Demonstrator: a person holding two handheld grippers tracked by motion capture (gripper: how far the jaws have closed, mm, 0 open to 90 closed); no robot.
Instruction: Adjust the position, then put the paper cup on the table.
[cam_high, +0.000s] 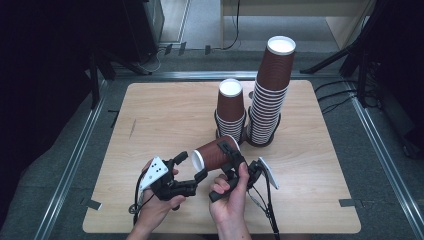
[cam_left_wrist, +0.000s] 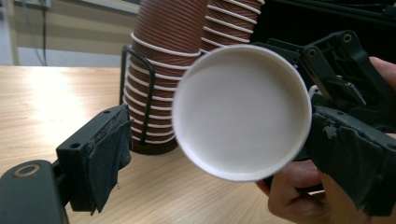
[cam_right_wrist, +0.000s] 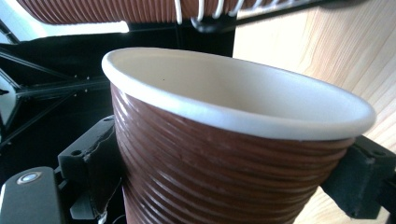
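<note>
Cup (cam_high: 215, 152), brown and ribbed with a white rim, lies on its side above the table (cam_high: 150, 120), near the front edge and about mid-width, its mouth turned toward the left gripper (cam_high: 191, 165). The right gripper (cam_high: 231, 156) clamps it across the body, both pads pressed to the ribbed wall. The left gripper's jaws stand apart on either side of the rim; they seem not to touch it, though the near jaw partly hides the contact. Behind, toward the far right corner, stand two stacks of upturned cups in wire holders: a short stack (cam_high: 230, 112) and a tall stack (cam_high: 269, 95) just beside it.
</note>
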